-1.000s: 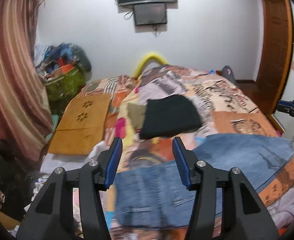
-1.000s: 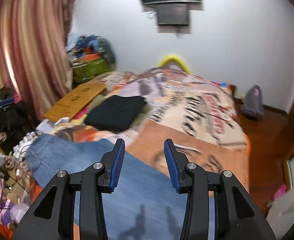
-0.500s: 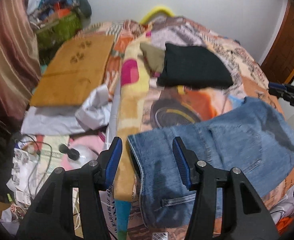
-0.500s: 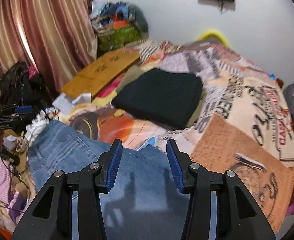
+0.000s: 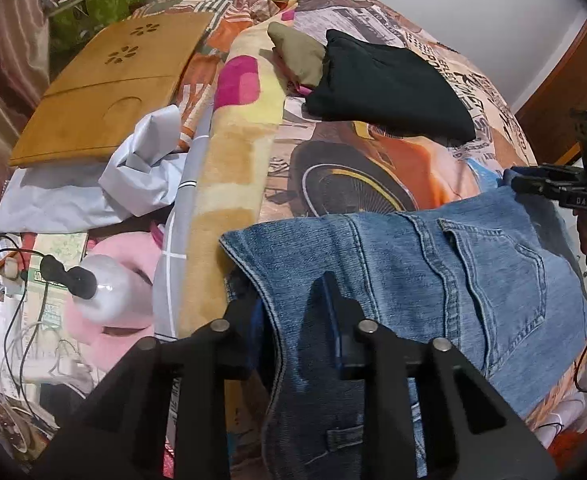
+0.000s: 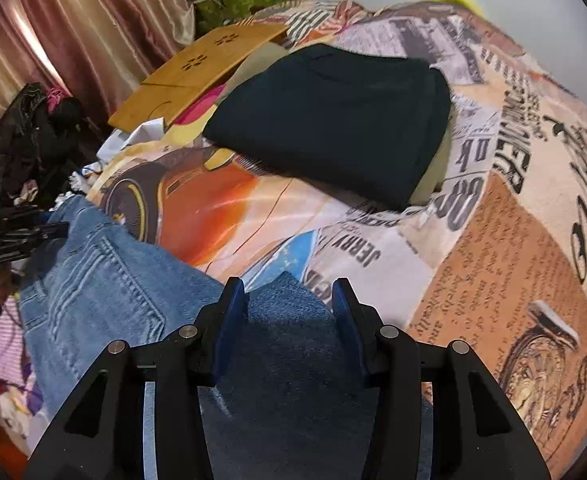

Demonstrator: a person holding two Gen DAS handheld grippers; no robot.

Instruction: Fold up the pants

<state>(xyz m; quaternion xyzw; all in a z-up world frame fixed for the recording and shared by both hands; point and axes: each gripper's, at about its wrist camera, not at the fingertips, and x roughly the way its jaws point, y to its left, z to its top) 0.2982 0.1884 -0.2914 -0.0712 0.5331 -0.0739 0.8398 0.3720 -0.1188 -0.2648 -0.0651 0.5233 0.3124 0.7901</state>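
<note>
The blue jeans (image 5: pixel 433 280) are spread on the near edge of the bed (image 6: pixel 505 264), in front of a folded black garment (image 6: pixel 333 120). The left gripper (image 5: pixel 289 292) is seen at the waistband end of the jeans; its jaws have just been closing and the denim edge is pinched between them. The right gripper (image 6: pixel 289 300) is placed over the opposite end of the jeans, its jaws kept moderately apart, with denim lying between them but not pressed.
</note>
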